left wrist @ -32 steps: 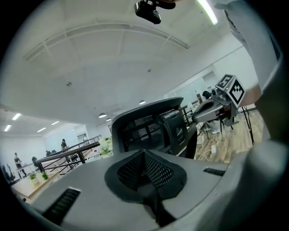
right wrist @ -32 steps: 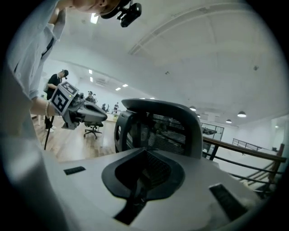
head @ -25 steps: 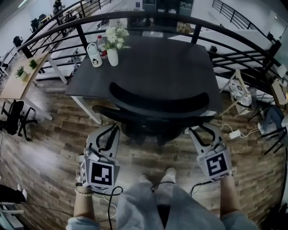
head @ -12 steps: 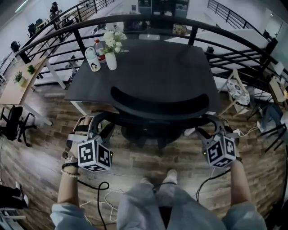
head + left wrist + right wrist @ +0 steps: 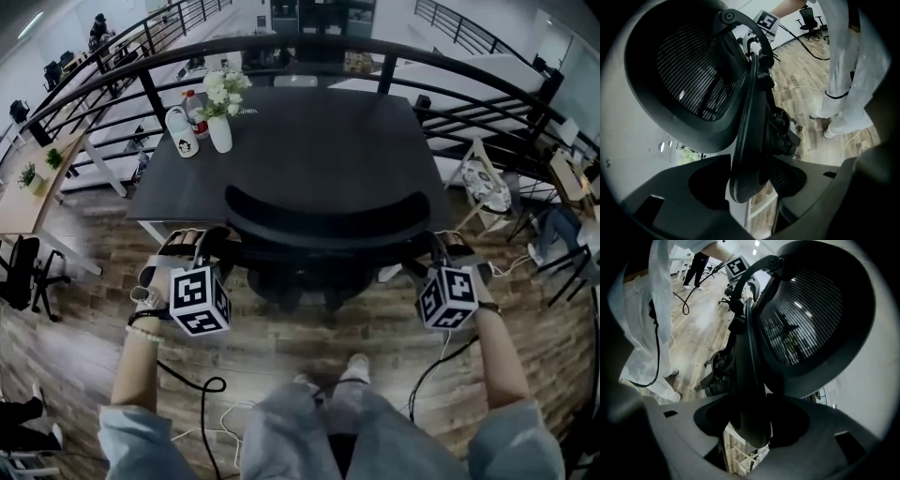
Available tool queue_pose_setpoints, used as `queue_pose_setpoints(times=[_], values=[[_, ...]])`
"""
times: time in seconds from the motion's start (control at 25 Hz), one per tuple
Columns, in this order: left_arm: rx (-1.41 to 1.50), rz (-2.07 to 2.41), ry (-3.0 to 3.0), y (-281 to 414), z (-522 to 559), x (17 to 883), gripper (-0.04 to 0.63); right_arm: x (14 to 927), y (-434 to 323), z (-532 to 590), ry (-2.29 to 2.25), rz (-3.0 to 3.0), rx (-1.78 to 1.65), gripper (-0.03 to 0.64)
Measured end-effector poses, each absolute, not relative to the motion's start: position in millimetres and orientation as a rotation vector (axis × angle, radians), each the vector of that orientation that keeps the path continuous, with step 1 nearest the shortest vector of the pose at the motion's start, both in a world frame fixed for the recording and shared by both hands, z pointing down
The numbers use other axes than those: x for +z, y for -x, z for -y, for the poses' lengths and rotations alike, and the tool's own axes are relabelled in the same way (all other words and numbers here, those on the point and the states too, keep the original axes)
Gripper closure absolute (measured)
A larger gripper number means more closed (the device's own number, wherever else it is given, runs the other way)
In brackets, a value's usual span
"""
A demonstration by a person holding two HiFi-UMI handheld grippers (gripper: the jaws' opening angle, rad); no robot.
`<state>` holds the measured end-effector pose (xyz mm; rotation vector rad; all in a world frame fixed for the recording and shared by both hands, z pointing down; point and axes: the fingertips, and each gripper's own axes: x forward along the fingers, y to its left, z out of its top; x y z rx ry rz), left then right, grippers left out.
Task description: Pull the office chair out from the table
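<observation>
Office chair (image 5: 328,217): blk, mesh back, curved top, at dark table (image 5: 309,131).

We count one table (image 5: 309,131) and two chairs (image 5: 328,217) (image 5: 21,272), and on the table one vase (image 5: 219,134) and two bottles (image 5: 180,133) (image 5: 191,100). There are two grippers, the left gripper (image 5: 201,247) and the right gripper (image 5: 450,249), each bearing one cube (image 5: 199,300) (image 5: 447,298) and each opening its jaws about one of two chair arms (image 5: 749,140) (image 5: 749,390). We also count two shoes (image 5: 302,382) (image 5: 354,364) and two plants (image 5: 26,174) (image 5: 52,157).
</observation>
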<state>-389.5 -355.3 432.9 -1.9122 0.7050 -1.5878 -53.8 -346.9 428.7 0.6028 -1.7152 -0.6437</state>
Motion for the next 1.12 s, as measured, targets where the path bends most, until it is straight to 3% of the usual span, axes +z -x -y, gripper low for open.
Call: queue_pose_setpoints(times=[0.24, 1.12], values=[[-1.621, -0.650, 1.815, 391, 365, 442, 0.422, 436, 51, 353, -0.547, 1.649, -0.713, 0.446], [-1.645, -0.753, 1.772, 388, 359, 446, 0.423, 440, 44, 353, -0.575, 1.565, -0.689, 0.455]])
